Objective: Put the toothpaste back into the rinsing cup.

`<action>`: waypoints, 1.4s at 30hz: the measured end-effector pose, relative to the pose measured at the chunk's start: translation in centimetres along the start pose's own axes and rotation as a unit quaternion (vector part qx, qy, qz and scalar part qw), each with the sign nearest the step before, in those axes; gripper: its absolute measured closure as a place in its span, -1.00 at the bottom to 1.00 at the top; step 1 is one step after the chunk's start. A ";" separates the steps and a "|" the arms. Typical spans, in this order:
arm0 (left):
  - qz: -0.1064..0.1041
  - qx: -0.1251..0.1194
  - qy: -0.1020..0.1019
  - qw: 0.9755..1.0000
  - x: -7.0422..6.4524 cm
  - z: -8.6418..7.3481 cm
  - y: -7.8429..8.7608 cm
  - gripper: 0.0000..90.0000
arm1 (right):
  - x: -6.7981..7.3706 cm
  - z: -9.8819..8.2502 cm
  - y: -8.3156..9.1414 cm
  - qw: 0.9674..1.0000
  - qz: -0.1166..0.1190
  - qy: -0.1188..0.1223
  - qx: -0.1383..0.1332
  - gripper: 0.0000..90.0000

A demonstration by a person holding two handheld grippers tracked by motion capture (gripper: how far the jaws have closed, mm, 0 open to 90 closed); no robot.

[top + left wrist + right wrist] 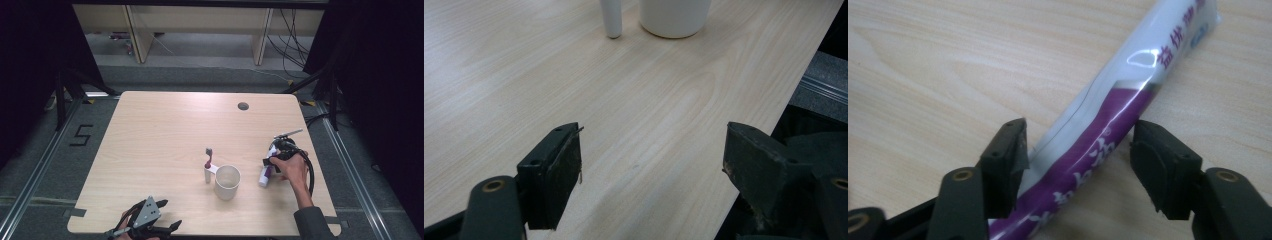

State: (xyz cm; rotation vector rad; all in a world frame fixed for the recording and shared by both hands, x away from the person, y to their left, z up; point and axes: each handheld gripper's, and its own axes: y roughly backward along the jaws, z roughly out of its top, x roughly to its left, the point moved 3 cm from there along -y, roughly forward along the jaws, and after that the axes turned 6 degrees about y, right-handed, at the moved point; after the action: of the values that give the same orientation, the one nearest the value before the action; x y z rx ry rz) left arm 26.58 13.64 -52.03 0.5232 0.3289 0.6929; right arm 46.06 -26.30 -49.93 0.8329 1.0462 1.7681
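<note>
Purple-and-white toothpaste tube lies flat on counter, right side, slanting between pads of right tongs. Pads straddle tube, left pad near contact, right pad apart — squeeze judged not yet made. Left tongs released, empty, parked at near edge. White cup and toothbrush stand at centre, likely awaiting tube. Pale wood-grain surface; dark surrounds, grey floor, cables beyond.

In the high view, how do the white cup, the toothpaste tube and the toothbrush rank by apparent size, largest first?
1. white cup
2. toothpaste tube, partly hidden by the right tongs around it
3. toothbrush, about as long, so 2 and 3 are unsure
</note>
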 end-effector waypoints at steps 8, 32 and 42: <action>0.002 0.001 0.001 1.000 0.0 0.0 0.0 -0.49 | -0.3 -0.1 -0.3 1.000 -0.003 0.023 0.021 0.26; 0.000 0.001 -0.004 1.000 0.0 0.0 0.0 -0.49 | 0.0 0.8 -0.4 0.991 -0.006 0.096 0.095 0.44; 0.000 0.007 -0.008 1.000 0.0 0.0 0.1 -0.49 | 0.7 1.1 -0.9 0.984 0.003 0.122 0.130 0.63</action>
State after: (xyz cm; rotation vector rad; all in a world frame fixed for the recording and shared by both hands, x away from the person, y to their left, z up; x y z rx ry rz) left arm 26.54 13.74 -51.94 0.5415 0.3192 0.6877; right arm 47.05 -25.10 -50.16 0.7890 1.4610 1.7935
